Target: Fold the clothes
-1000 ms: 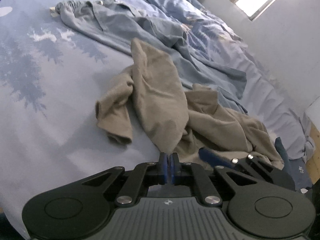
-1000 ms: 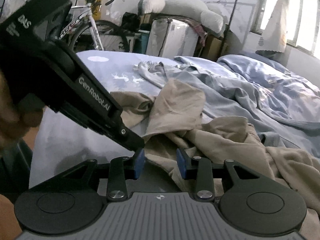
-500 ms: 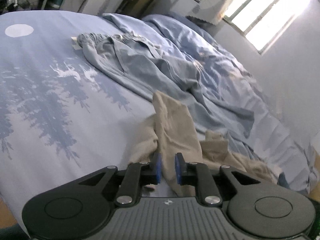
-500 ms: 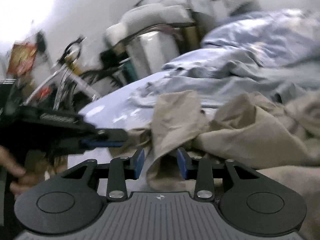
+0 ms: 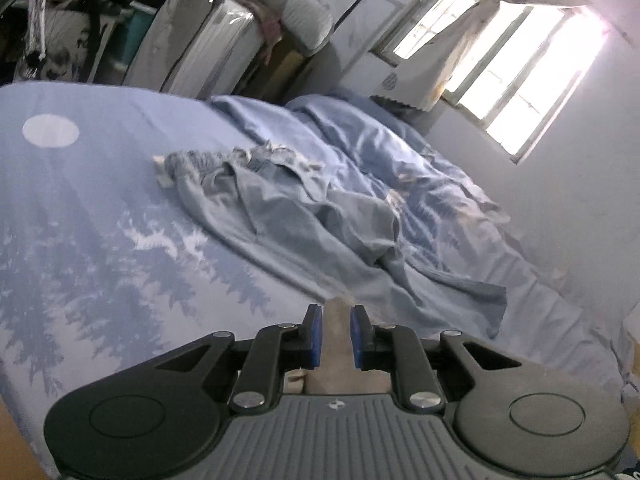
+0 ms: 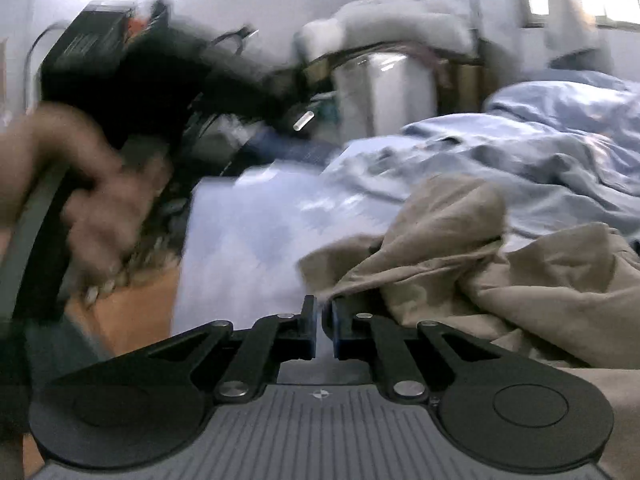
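Between the left claw's (image 5: pixel 336 334) pads sits a strip of tan garment (image 5: pixel 335 344), jaws narrow and gripping it; blue bed (image 5: pixel 80 216) beyond. Right wrist view: right claw (image 6: pixel 324 330) closing, garment edge at its right pad, bulk heaped right of it (image 6: pixel 480 256); left hand (image 6: pixel 80 200) blurred.

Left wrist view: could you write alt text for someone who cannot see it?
A handheld black left gripper with blue pads pinches a strip of the beige cloth garment above a bed. Beyond it a crumpled light-blue garment lies on the blue forest-print bedsheet, with a bright window at upper right.
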A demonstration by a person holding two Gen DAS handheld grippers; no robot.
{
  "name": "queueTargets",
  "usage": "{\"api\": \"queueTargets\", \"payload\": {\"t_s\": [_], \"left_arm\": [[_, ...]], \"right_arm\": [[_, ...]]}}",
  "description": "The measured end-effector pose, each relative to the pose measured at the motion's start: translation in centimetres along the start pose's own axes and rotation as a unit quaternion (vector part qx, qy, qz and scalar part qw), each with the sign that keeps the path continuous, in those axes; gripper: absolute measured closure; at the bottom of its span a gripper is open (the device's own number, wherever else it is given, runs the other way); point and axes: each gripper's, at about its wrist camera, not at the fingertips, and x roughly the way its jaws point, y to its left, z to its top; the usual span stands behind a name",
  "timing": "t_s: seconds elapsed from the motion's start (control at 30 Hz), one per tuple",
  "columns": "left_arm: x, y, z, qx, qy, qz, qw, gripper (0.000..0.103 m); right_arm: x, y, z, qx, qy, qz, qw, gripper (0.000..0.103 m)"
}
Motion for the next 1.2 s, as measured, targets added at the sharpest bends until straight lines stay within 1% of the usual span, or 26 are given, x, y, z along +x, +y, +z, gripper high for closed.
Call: {"api": "queueTargets", "payload": {"t_s": [0.13,0.2,0.23,0.3,0.33,0.4,0.47,0.57,0.6,0.67,0.7,0.77,0.8,0.83,0.93,0.97,1.03,1.07,1.13,1.2], "left_arm": [[0.6,-0.7,-0.5,0.007,0.020,-0.010,0.9997,0.090],[1.3,-1.1,-0.9,0.009,0.040,-0.014,0.9991,0.090],[1.6,-1.3,-1.0,0.010,0.048,-0.017,0.9986,0.090],[2.2,-2.1,-1.5,0.030,0.064,-0.023,0.9972,0.087],[2.6,-2.7,-1.8,0.048,0.070,-0.023,0.9961,0.084],[3.1,-3.8,-2.4,0.078,0.075,-0.013,0.9941,0.079],[3.6,-4.2,-2.9,0.092,0.078,0.010,0.9927,0.078],[4.2,-3.9,-3.2,0.090,0.075,0.053,0.9917,0.078],[4.4,-3.7,-3.2,0.092,0.078,0.062,0.9908,0.078],[4.8,-3.1,-3.6,0.087,0.098,0.069,0.9889,0.078],[5.0,-2.8,-3.9,0.083,0.110,0.072,0.9878,0.079],[5.2,-2.0,-4.3,0.073,0.129,0.070,0.9865,0.091],[5.2,-1.7,-4.6,0.070,0.139,0.064,0.9858,0.098],[5.2,-1.6,-4.9,0.067,0.147,0.057,0.9852,0.101],[4.6,-1.8,-5.7,0.074,0.155,0.028,0.9848,0.103],[4.2,-2.3,-6.0,0.082,0.156,0.014,0.9842,0.103],[3.5,-3.3,-6.8,0.103,0.158,-0.019,0.9820,0.103],[3.1,-4.1,-7.3,0.119,0.160,-0.039,0.9793,0.103],[2.4,-5.6,-8.5,0.148,0.167,-0.074,0.9720,0.103],[1.8,-7.0,-10.1,0.174,0.187,-0.116,0.9597,0.103]], "right_arm": [[-0.8,0.6,-0.7,-0.024,0.023,0.007,0.999,0.091],[-1.3,0.7,-0.8,-0.033,0.029,0.015,0.999,0.085],[-1.5,0.8,-0.9,-0.037,0.034,0.020,0.999,0.084],[-1.9,0.9,-1.2,-0.048,0.045,0.033,0.997,0.081],[-2.1,1.0,-1.4,-0.054,0.052,0.038,0.996,0.081],[-2.7,1.3,-1.7,-0.064,0.065,0.045,0.995,0.080],[-3.2,1.4,-2.1,-0.069,0.076,0.055,0.993,0.080],[-4.1,1.1,-2.5,-0.072,0.083,0.060,0.992,0.080],[-4.4,1.0,-2.6,-0.070,0.085,0.061,0.992,0.080],[-5.0,0.4,-2.7,-0.060,0.084,0.064,0.993,0.080],[-5.5,0.1,-2.6,-0.052,0.081,0.067,0.993,0.078],[-6.7,-0.7,-2.4,-0.032,0.068,0.072,0.995,0.073],[-7.3,-1.2,-2.2,-0.023,0.062,0.074,0.995,0.071],[-7.9,-1.6,-1.9,-0.014,0.054,0.075,0.996,0.071],[-9.8,-3.3,-1.4,0.022,0.014,0.058,0.998,0.067],[-10.3,-3.8,-1.2,0.035,-0.002,0.046,0.998,0.066],[-10.8,-5.0,-0.6,0.062,-0.037,0.003,0.997,0.061],[-11.1,-5.5,-0.3,0.074,-0.054,-0.017,0.996,0.060],[-11.6,-6.4,0.1,0.098,-0.086,-0.036,0.991,0.060],[-12.5,-6.9,0.2,0.118,-0.111,-0.042,0.986,0.060]]}}
